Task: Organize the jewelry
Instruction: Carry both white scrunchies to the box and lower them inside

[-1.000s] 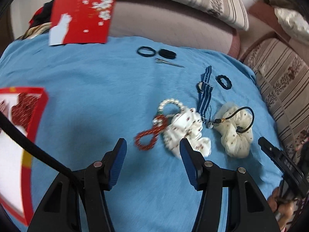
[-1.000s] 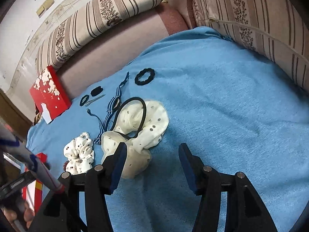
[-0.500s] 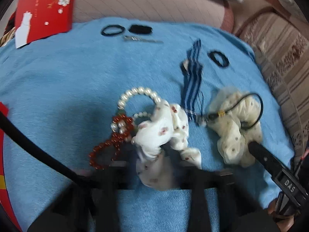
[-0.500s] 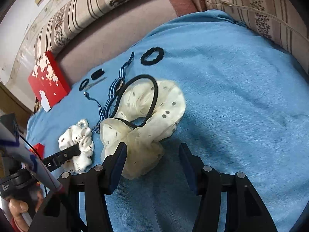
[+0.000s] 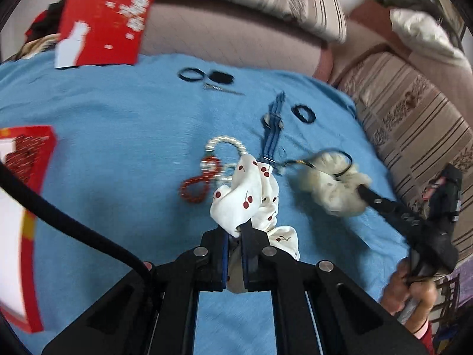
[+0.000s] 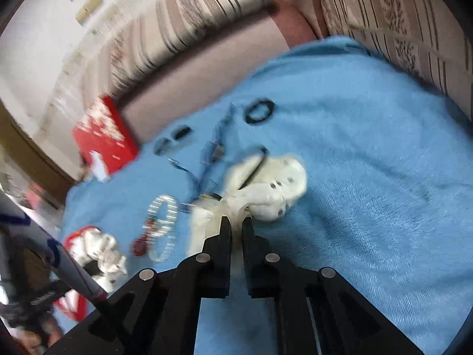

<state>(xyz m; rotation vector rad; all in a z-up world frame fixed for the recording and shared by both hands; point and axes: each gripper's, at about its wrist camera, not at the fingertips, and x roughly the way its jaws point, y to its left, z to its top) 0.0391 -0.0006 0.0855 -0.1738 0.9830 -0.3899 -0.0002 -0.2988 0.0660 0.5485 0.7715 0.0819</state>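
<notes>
Pinching cherry-print scrunchie (image 5: 248, 195) between left tongs (image 5: 235, 233), right tongs (image 6: 236, 222) clamped on cream scrunchie (image 6: 266, 189) (blurred).

Open red box (image 5: 20, 224): cut off by the left wrist view's left edge; contents unclear.
Cream dotted fabric scrunchie (image 6: 266, 186): motion-blurred.
Black hair ties (image 6: 173, 139): smeared, shapes unclear.
White cherry-print scrunchie (image 5: 248, 195): lower part hidden between fingers.

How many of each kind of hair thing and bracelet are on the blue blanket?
Fabric scrunchies: 2, the cherry-print scrunchie in the left gripper and the cream dotted scrunchie in the right gripper.
Black hair ties: 4.
Bead bracelets: 2, pearl bracelet and red bead bracelet.
Metal hair clip: 1.
Blue striped ribbon: 1.
Total: 10.
</notes>
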